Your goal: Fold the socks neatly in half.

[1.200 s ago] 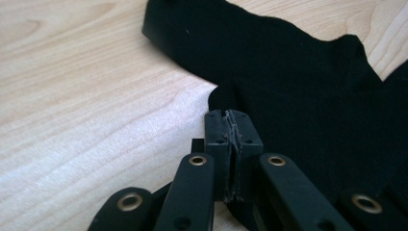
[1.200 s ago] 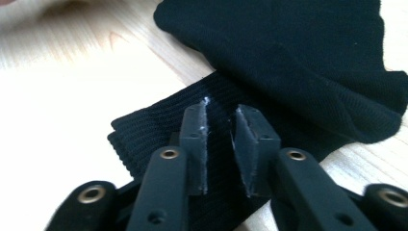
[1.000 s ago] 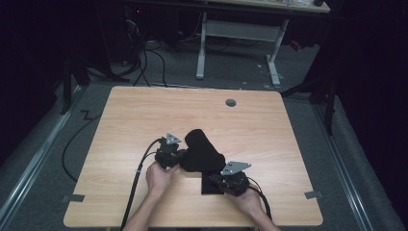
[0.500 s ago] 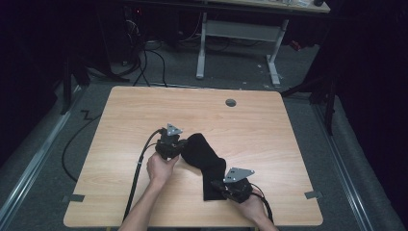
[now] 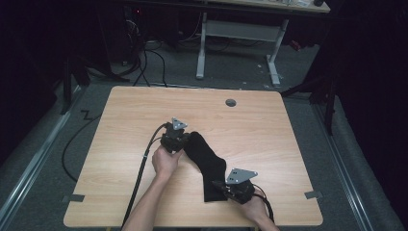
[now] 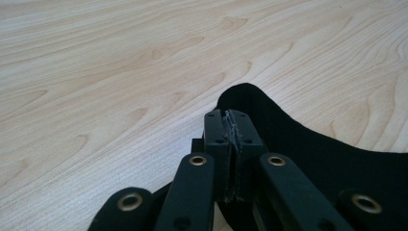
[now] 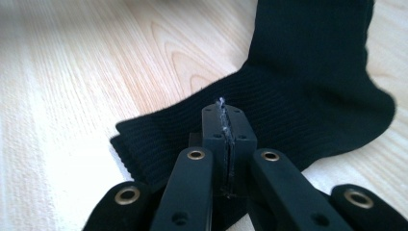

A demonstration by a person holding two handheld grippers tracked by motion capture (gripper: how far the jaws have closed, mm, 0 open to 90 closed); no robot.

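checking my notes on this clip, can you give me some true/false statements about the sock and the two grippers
1. A black sock lies stretched out on the wooden table. True.
2. The left gripper is at the sock's ribbed cuff. False: it is at the rounded toe end; the ribbed cuff is by the right gripper.
3. Both grippers have their jaws closed. True.
4. The sock is folded in half. False: it lies full length, bent at the heel.
5. A round hole sits in the table near its far edge. True.
6. The right gripper is held high above the table, away from the sock. False: it is low, at the cuff.
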